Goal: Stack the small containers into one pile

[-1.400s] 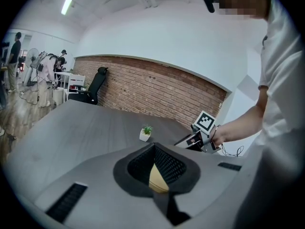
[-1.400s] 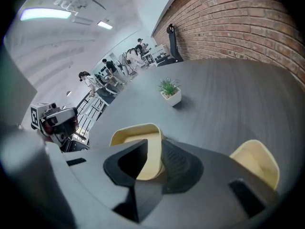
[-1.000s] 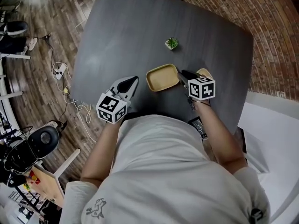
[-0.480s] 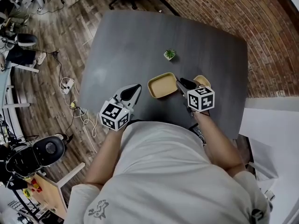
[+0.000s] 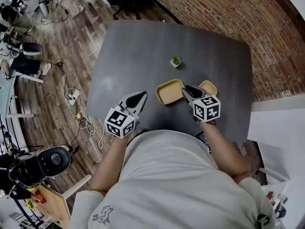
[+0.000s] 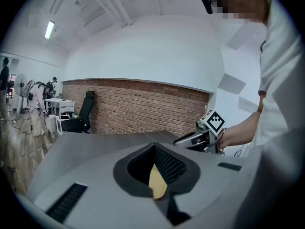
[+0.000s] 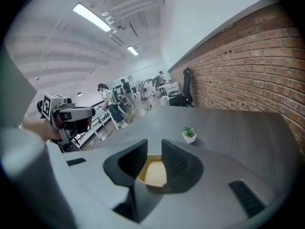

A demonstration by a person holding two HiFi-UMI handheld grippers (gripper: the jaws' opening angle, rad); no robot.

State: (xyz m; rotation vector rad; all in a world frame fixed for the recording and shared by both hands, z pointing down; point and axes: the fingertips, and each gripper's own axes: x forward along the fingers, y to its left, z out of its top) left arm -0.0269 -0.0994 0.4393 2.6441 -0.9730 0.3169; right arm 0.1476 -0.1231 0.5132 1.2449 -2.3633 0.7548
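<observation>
A dark grey bench with rounded corners point(image 5: 143, 46) fills the middle of the head view. Its far half is bare apart from a tiny green plant in a white pot point(image 5: 176, 61). A brick wall point(image 5: 228, 13) runs just beyond the bench's far and right edges, and wooden floor point(image 5: 62, 51) with loose cables point(image 5: 76, 104) lies off its left edge.

The near edge of the bench is hidden by the person's pale shirt point(image 5: 171, 175).

A shallow square tan container point(image 5: 169, 92) sits empty near the near edge. A smaller tan container point(image 5: 209, 86) lies just to its right, partly covered by the right gripper point(image 5: 188, 89), so what it holds cannot be made out.

The right gripper's fingers are narrowly apart, pointing down between the two containers, with a pale tan rim showing in the gap. Whether they touch it cannot be told.

The left gripper point(image 5: 139, 97) hovers left of the square container, apart from it. Its fingers are parted by a slim gap and hold nothing.
</observation>
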